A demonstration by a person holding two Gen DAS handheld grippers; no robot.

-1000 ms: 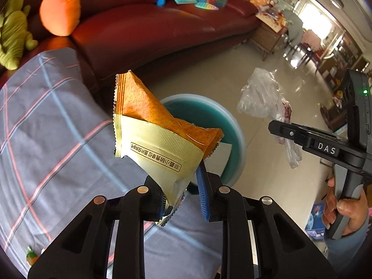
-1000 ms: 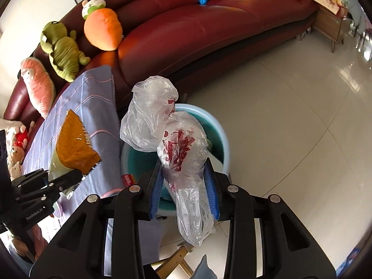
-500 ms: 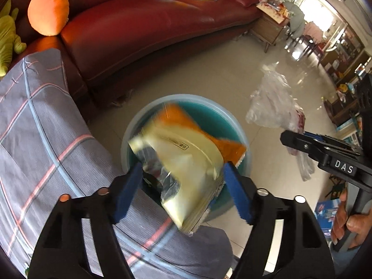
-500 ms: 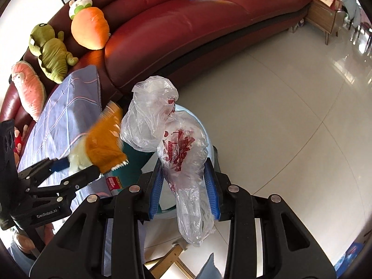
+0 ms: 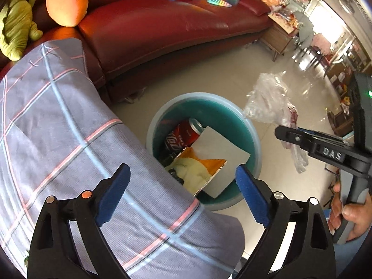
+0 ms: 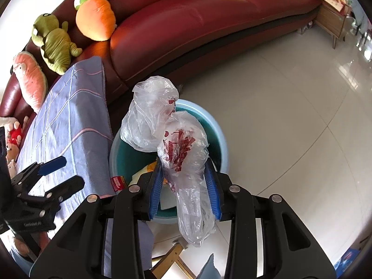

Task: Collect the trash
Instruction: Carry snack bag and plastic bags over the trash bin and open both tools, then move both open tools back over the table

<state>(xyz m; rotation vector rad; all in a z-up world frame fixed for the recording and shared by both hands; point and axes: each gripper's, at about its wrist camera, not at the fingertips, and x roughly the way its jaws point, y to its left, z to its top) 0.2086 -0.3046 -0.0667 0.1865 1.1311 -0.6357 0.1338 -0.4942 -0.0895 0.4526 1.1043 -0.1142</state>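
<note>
Three pieces of rubbish already lie in the teal bin at the centre of the left wrist view: a red drink can, a sheet of white paper, and the orange-and-cream snack wrapper resting on top of them. The left gripper hangs above the bin's near rim; its jaws have just been opening and now stand wide apart with nothing between them, so that wrapper counts as delivered. One item is left in hand: the right gripper is clamped on a crumpled clear plastic bag with red print, held over the bin's right side in the lower middle of the right wrist view. By my reading the task is well along, and the bag only needs releasing into the bin. No other loose rubbish shows on the pale floor.
</note>
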